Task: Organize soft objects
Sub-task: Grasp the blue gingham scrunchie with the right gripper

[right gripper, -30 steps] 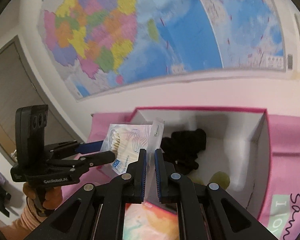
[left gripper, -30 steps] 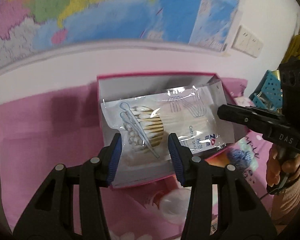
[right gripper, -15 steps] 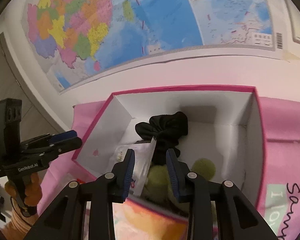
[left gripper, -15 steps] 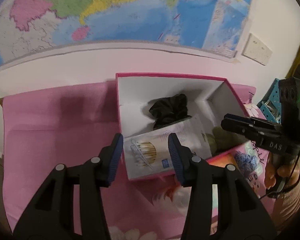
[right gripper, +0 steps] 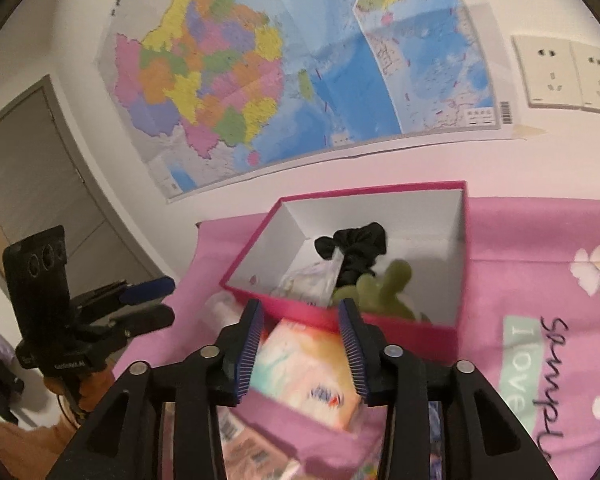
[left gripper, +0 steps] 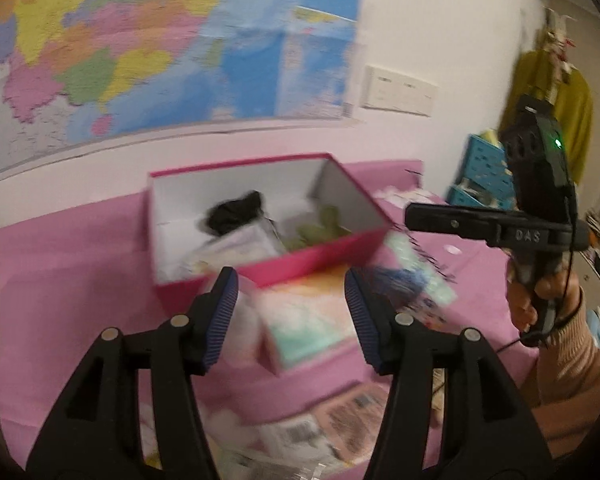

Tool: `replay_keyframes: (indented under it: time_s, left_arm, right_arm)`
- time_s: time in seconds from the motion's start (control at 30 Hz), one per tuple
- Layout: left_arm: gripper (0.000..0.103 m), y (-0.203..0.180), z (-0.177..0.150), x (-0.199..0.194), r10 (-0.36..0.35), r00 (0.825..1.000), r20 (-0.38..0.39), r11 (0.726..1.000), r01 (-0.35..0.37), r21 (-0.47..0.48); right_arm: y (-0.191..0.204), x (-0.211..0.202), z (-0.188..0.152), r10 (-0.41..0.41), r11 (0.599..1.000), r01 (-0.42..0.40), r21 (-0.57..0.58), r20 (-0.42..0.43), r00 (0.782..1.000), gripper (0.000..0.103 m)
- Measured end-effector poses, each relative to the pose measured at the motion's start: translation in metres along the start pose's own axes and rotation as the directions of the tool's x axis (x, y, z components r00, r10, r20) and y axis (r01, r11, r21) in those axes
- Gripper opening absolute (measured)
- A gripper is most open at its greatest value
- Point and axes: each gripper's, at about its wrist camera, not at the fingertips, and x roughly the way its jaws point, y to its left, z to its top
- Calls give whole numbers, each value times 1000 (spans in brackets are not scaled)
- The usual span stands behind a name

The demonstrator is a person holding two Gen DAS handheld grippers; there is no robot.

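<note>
A pink box (right gripper: 380, 322) with white inner walls sits open on a table draped in a pink cloth (right gripper: 540, 224), below a large coloured wall map (right gripper: 284, 68). Inside the box lie a black scrunchie (right gripper: 358, 246), a clear plastic packet (right gripper: 310, 280) leaning against the near wall, and a soft green object (right gripper: 384, 288) toward the right side. The left claw (left gripper: 290, 316) and the right claw (right gripper: 302, 350) both hover in front of the box's near wall, each with its jaws apart and nothing between them; both have just been opening. Beneath the right claw, just outside the box, rests a pastel-printed pack (right gripper: 312, 372) partly tucked under a fold of the cloth, touching or nearly touching the box's front. In the left wrist view the same pack (left gripper: 308, 324) appears blurred below the claw, with labelled packets (left gripper: 324, 428) nearer the camera, too smeared to read. A hand (left gripper: 540, 300) in a peach sleeve grips the handle of the right claw at the frame's edge. Wall sockets (right gripper: 568, 76) are mounted to the right of the map, and a grey door (right gripper: 32, 168) stands to the left.
</note>
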Motion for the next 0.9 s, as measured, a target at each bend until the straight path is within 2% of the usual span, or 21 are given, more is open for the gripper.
replay_keyframes:
  time_s: [0.2, 0.3, 0.43, 0.6, 0.8, 0.83, 0.9]
  left_arm:
    - [57, -37, -19, 16, -94, 994, -58, 994, 97, 44]
    - [57, -54, -26, 35, -125, 987, -102, 989, 131, 60]
    - [57, -73, -28, 63, -163, 974, -156, 982, 175, 65]
    - [57, -90, -25, 97, -199, 954, -225, 974, 218, 63]
    - [57, -101, -23, 126, -198, 938, -285, 971, 227, 70]
    - [57, -103, -23, 128, -195, 937, -291, 972, 225, 72]
    - [57, -105, -23, 133, -192, 934, -302, 971, 226, 80]
  right_arm:
    - [-22, -12, -29, -112, 993, 112, 28, -32, 993, 46]
    - [-52, -9, -46, -179, 978, 185, 98, -71, 981, 49]
    - [-99, 7, -65, -194, 950, 226, 217, -158, 968, 50]
    - [-129, 17, -74, -162, 927, 212, 311, -181, 970, 50]
    - [-129, 28, -74, -109, 934, 166, 316, -190, 976, 52]
    - [-128, 28, -74, -107, 937, 163, 309, -190, 976, 51]
    - [-127, 29, -74, -100, 943, 153, 296, -187, 977, 36]
